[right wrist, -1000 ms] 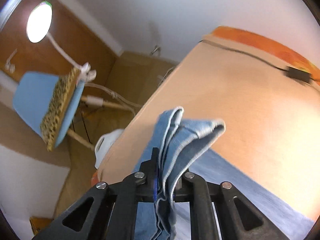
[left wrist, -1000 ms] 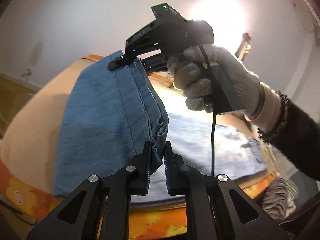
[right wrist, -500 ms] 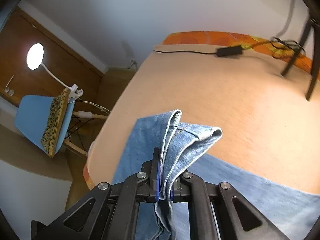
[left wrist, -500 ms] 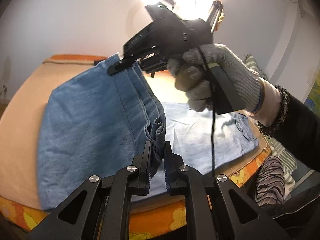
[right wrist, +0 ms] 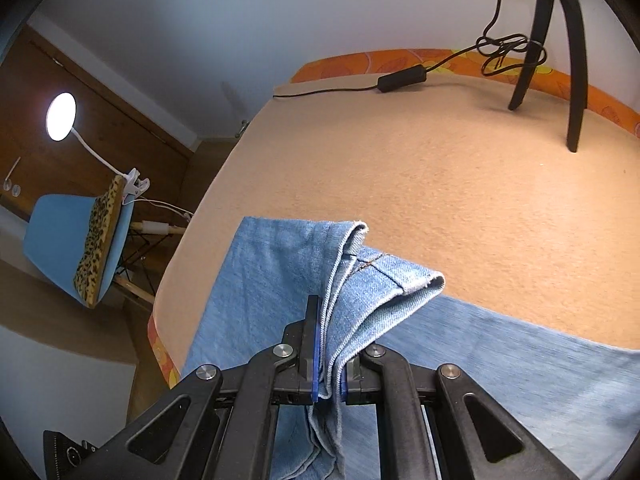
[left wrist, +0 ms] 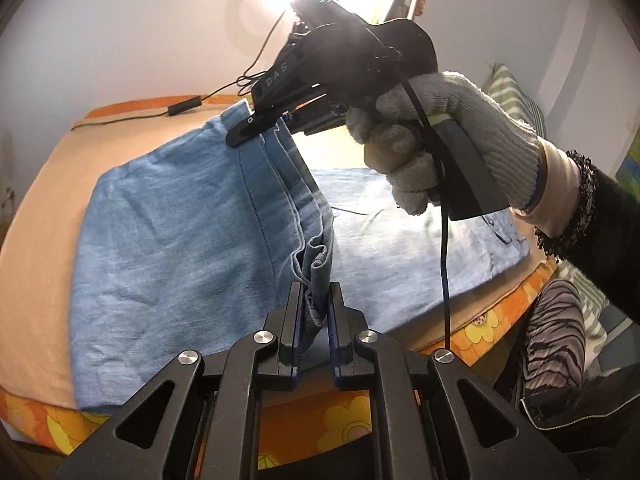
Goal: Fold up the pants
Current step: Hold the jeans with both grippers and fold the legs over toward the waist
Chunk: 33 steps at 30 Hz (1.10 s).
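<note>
The left gripper [left wrist: 314, 320] had its fingers [left wrist: 293, 320] closed on a bunched edge of the pants [left wrist: 172, 248], light blue denim, with the cloth pinched between the blue pads. From there the lifted edge ran taut up and away to the right gripper [left wrist: 260, 130], whose fingers were clamped on the same edge near the hem. A gloved hand [left wrist: 452, 148] held that gripper by its handle, a dark fuzzy sleeve [left wrist: 592, 216] behind it and a black cable [left wrist: 444, 272] hanging down from it.

In the right wrist view the right gripper [right wrist: 328, 360] showed its fingers [right wrist: 314, 344] shut on several stacked layers of hem, the stitched corner [right wrist: 400, 284] flopping over to the right.

The raised part of the pants hung between the two grippers, while the rest lay flat on a peach-coloured bed [right wrist: 440, 184] with an orange flowered border [left wrist: 344, 420]. Farther back on the bed stood black tripod legs [right wrist: 576, 60] and a cable with an inline switch [right wrist: 402, 78]. Off the bed's left side were a blue chair [right wrist: 64, 232] carrying a leopard-print cushion [right wrist: 98, 244] and a lit clip-on lamp [right wrist: 61, 117].
</note>
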Each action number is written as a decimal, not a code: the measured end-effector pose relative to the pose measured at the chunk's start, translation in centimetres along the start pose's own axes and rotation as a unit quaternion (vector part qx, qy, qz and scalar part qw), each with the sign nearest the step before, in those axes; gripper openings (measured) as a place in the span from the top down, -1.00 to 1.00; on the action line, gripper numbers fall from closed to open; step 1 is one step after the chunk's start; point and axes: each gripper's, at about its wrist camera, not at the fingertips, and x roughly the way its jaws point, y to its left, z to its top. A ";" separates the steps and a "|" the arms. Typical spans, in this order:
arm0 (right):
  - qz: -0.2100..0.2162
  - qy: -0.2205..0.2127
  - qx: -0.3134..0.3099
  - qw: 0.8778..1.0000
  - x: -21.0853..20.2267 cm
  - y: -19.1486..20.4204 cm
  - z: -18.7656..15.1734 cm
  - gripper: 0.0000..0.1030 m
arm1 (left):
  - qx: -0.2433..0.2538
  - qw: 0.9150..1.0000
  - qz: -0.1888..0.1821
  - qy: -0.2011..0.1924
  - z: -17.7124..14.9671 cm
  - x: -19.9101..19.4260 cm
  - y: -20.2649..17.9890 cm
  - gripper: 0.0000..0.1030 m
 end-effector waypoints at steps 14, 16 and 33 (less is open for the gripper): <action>-0.022 -0.025 -0.005 0.999 -3.8 -0.9 -0.9 0.92 | 0.002 0.999 -0.031 -0.015 1.7 -0.5 -2.8 0.82; -0.024 -0.029 -0.001 0.999 -4.7 -1.8 -1.3 0.92 | -0.002 0.999 -0.044 -0.018 2.0 -0.2 -3.6 0.82; -0.073 -0.068 0.029 0.995 -14.0 -11.3 -5.8 0.92 | 0.062 0.989 -0.131 -0.004 4.0 5.3 -15.9 0.82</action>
